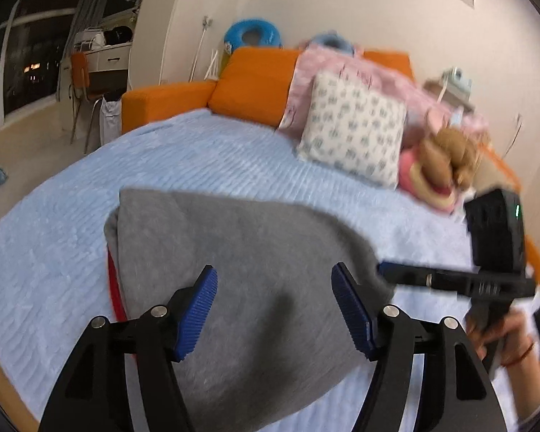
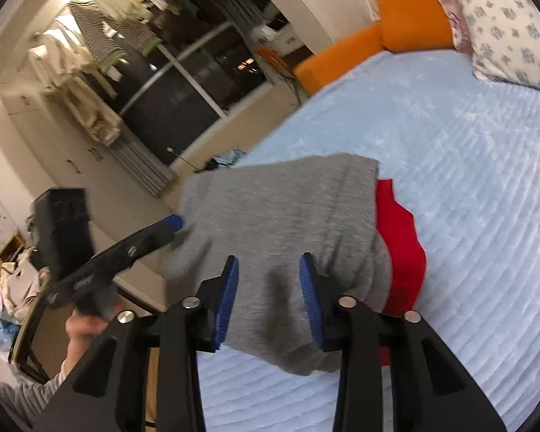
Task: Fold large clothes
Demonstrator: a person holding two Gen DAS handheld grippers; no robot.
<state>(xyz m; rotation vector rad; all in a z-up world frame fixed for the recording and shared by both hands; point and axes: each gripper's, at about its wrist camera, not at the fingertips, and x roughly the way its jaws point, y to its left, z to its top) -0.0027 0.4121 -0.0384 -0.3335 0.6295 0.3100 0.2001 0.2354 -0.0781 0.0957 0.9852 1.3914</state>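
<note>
— Pillows first: what lies around you?

— One white patterned pillow [image 1: 352,126] leans on a pink quilt [image 1: 345,68] at the head of the bed, against orange cushions [image 1: 255,82]. Beside it sits one brown plush toy [image 1: 446,162]. The pale blue bedspread [image 1: 205,158] around my work is bare. Nothing stands between my claws and the cloth.

— And the garment?

— One grey garment [image 1: 248,252], folded into a thick, smooth block, lies in the middle of the bedspread directly below me. One red piece [image 2: 399,244] sticks out from under one edge; whether it is lining or a separate item I cannot tell.

— Your claws?

— Two. My left gripper [image 1: 274,306] has its blue pads wide apart above the grey cloth, pressing on nothing. My right gripper [image 2: 269,295] stands narrower, pads also apart over the cloth and gripping nothing. In each view the other claw's tip reaches the garment's side edge; whether it touches is blurred.
</note>
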